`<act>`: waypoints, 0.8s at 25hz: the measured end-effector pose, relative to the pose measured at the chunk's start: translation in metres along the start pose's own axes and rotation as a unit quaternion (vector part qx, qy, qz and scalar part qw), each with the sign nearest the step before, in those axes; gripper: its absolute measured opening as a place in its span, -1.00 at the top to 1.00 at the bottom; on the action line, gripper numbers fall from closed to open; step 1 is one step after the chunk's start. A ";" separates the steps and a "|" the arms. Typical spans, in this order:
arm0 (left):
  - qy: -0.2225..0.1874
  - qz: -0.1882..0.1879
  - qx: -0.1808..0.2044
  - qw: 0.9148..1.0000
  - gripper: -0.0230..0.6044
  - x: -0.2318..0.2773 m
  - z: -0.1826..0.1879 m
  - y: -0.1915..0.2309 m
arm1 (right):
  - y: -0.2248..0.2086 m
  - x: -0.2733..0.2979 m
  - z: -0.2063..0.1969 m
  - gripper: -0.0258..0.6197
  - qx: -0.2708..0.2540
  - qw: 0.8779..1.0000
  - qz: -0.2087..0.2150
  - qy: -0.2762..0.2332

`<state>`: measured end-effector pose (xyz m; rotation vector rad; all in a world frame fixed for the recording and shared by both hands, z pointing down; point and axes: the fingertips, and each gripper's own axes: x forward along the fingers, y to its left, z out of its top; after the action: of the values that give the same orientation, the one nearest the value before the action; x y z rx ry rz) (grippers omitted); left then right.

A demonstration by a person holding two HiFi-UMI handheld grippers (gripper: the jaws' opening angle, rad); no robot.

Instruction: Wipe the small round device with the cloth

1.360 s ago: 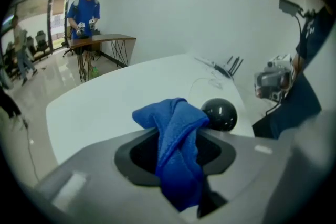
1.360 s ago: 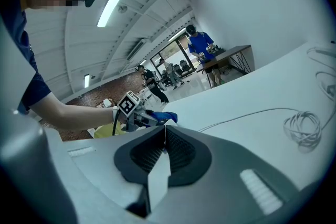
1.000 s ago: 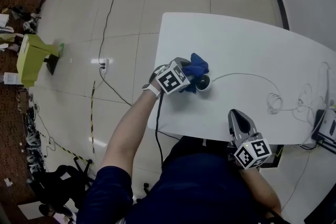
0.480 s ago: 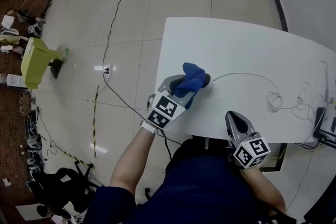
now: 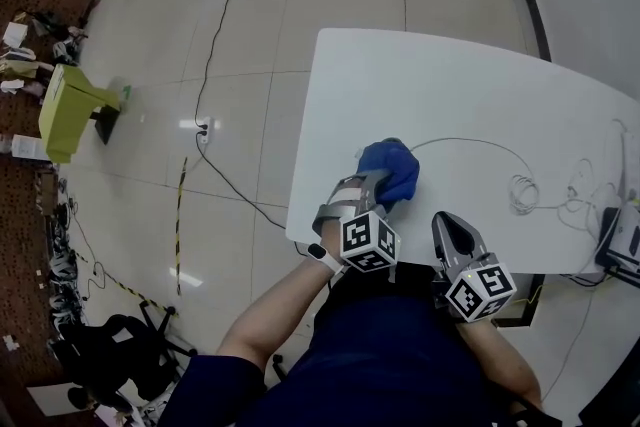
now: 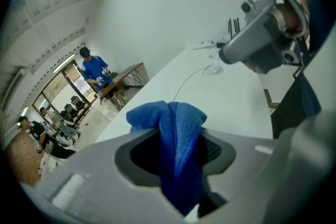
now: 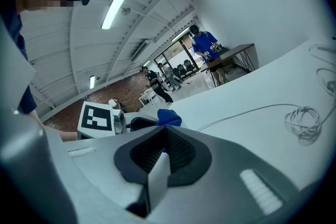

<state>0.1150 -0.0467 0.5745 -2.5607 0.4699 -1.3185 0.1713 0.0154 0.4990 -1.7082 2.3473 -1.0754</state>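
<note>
My left gripper (image 5: pixel 383 187) is shut on a bunched blue cloth (image 5: pixel 392 167) near the front of the white table (image 5: pixel 460 85). The cloth lies over the spot where the white cable (image 5: pixel 470 143) ends, and the small round device is hidden beneath it. In the left gripper view the cloth (image 6: pixel 176 134) fills the gap between the jaws of the left gripper (image 6: pixel 177 162). My right gripper (image 5: pixel 452 227) hovers at the table's front edge, right of the cloth, shut and empty. The right gripper view shows the right gripper (image 7: pixel 165 140) with its jaws together, the cloth (image 7: pixel 169 117) beyond them.
A coiled white cable (image 5: pixel 522 195) and more wires lie at the table's right, next to a device (image 5: pixel 625 240) at the edge. On the floor to the left are a green box (image 5: pixel 65 110) and a black cord (image 5: pixel 205 45). People stand in the background.
My left gripper has swung with the cloth from the device's left round to the front. The cloth now covers the device, which showed a second ago. The right gripper has stayed put.
</note>
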 end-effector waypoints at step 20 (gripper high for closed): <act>0.009 -0.196 -0.258 0.946 0.40 0.047 -0.001 -0.056 | -0.031 0.008 0.008 0.88 0.022 0.999 -0.025 0.005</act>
<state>0.1496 -0.0131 0.6292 -3.2098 0.3563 -1.5048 0.1972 -0.0004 0.5125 -1.7587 2.2806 -1.1378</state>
